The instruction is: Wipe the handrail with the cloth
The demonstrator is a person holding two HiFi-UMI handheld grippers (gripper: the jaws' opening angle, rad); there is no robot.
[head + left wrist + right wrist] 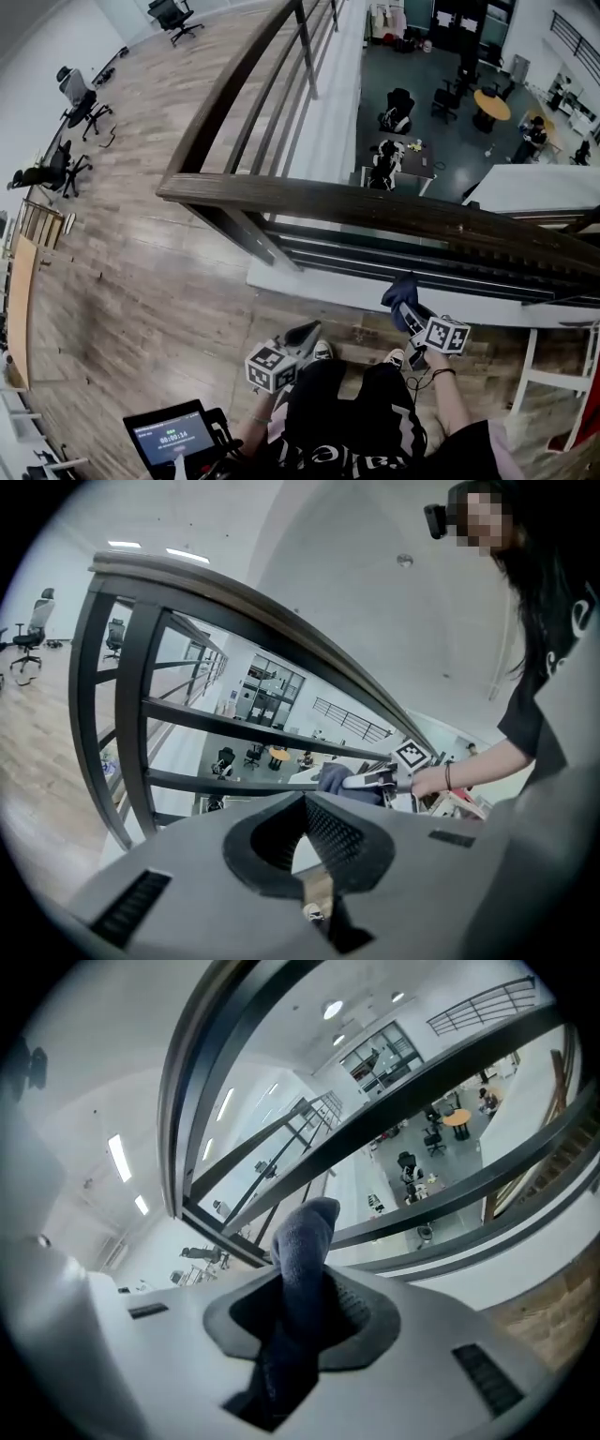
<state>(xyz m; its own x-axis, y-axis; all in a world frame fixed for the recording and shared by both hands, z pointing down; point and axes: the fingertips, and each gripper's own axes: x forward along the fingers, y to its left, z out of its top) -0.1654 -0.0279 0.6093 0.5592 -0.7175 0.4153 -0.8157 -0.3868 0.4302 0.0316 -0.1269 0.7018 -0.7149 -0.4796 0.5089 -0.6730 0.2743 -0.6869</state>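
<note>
Holding a dark blue cloth [305,1232] in the right tool [309,1288], jaws clamped on its middle, with one end sticking up past the tips and the rest bunched back in the throat. Pointing that tool up at the wooden handrail [202,1054] from below, with the cloth end lined up with the dark bars [441,1054] under it and not touching the top rail.

From the head view: standing at the railing corner on a wooden floor [141,281], with the handrail [375,202] crossing ahead. Right tool [405,311] and cloth [401,286] low, beside the lower bars. Left tool [305,333] also low, near the shoes and apart from the rail.

Left tool [305,803] narrow, jaws closed tip to tip with nothing between. Facing along the railing, handrail [281,611] arching overhead, right tool [370,780] and cloth [333,778] further along.

Also seeing a small screen [173,436] at the lower left and office chairs [80,98] by the far wall.
</note>
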